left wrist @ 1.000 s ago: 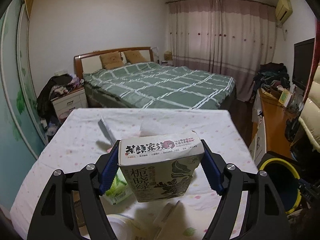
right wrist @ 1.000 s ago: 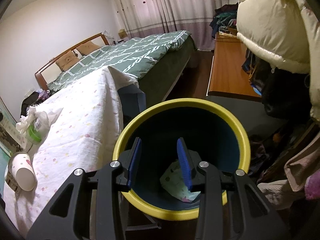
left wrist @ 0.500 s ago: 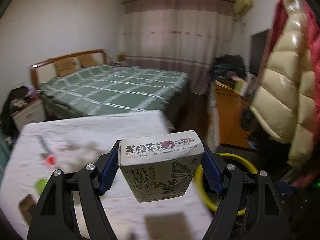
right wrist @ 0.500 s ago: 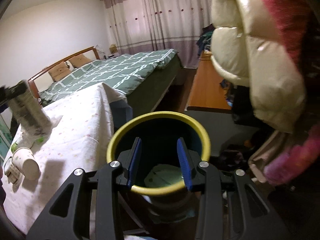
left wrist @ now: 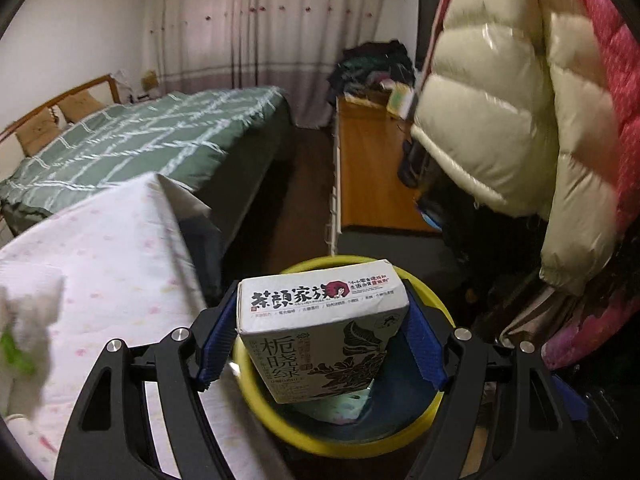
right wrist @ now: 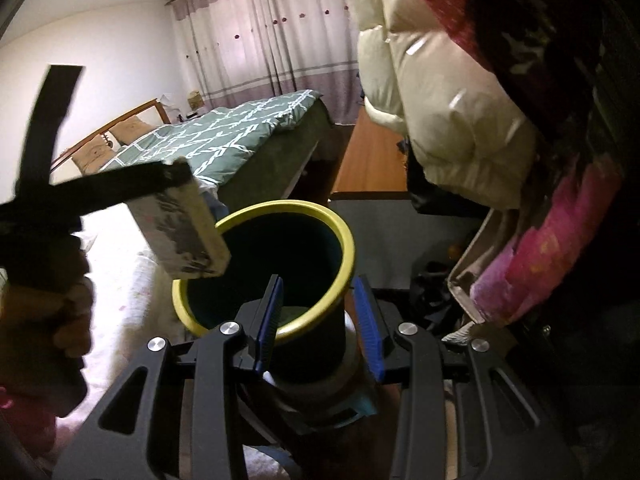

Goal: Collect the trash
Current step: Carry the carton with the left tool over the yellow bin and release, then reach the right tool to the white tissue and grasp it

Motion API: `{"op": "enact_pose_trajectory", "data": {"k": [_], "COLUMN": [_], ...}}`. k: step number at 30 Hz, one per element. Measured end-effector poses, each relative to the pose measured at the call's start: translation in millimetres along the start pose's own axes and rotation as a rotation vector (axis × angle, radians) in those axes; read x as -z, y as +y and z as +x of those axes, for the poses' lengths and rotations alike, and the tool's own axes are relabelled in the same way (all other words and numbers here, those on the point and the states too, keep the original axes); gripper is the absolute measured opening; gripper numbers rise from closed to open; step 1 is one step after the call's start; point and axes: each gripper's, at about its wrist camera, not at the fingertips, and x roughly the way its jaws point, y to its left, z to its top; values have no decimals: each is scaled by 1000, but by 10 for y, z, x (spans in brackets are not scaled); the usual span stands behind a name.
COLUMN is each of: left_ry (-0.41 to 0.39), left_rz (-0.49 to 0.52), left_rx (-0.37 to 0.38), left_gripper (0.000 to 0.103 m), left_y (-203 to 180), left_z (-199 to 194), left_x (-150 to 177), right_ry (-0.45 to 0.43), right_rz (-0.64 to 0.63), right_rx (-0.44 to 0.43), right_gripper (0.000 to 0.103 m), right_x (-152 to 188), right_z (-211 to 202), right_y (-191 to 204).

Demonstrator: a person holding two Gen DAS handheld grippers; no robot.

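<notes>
My left gripper (left wrist: 322, 336) is shut on a white tea carton (left wrist: 320, 328) with black Chinese print and holds it above the yellow-rimmed dark bin (left wrist: 420, 292). Crumpled paper trash (left wrist: 344, 408) lies inside the bin. In the right wrist view the carton (right wrist: 180, 232) hangs over the bin's left rim (right wrist: 280, 206). My right gripper (right wrist: 318, 316) is open and empty; its jaws straddle the bin's near wall without gripping it.
A table with a white dotted cloth (left wrist: 100, 264) stands left of the bin, with a crumpled tissue (left wrist: 24, 312) on it. A cream puffer jacket (left wrist: 492, 112) and pink coat (left wrist: 600, 160) hang on the right. A green bed (left wrist: 140, 140) and a wooden desk (left wrist: 372, 176) are behind.
My left gripper swung right from over the table, carrying the carton over the bin. My right gripper drew back and rose, so the bin sits lower between its jaws.
</notes>
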Motion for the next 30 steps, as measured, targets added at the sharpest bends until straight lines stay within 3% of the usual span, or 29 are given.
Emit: {"op": "enact_pose_trajectory", "data": {"k": [3, 7, 18, 22, 30], "left_ry": [24, 10, -34, -94, -179], "left_rz": [3, 3, -89, -133, -219], "left_rx": [3, -19, 17, -37, -267], "left_gripper": [76, 87, 96, 97, 98], "left_y": [-84, -68, 691, 1164, 2249], "left_z": [176, 161, -909, -1486, -2545], "left_x": [24, 20, 162, 326, 861], "right_ry": [6, 13, 32, 40, 56], "right_rz": [7, 9, -41, -78, -165], "right_rx": [9, 5, -66, -95, -211], "right_gripper": [40, 42, 42, 42, 42], "right_x": [12, 14, 26, 16, -37], "right_z": [9, 27, 70, 84, 83], "right_y": [-33, -22, 358, 577, 1238]}}
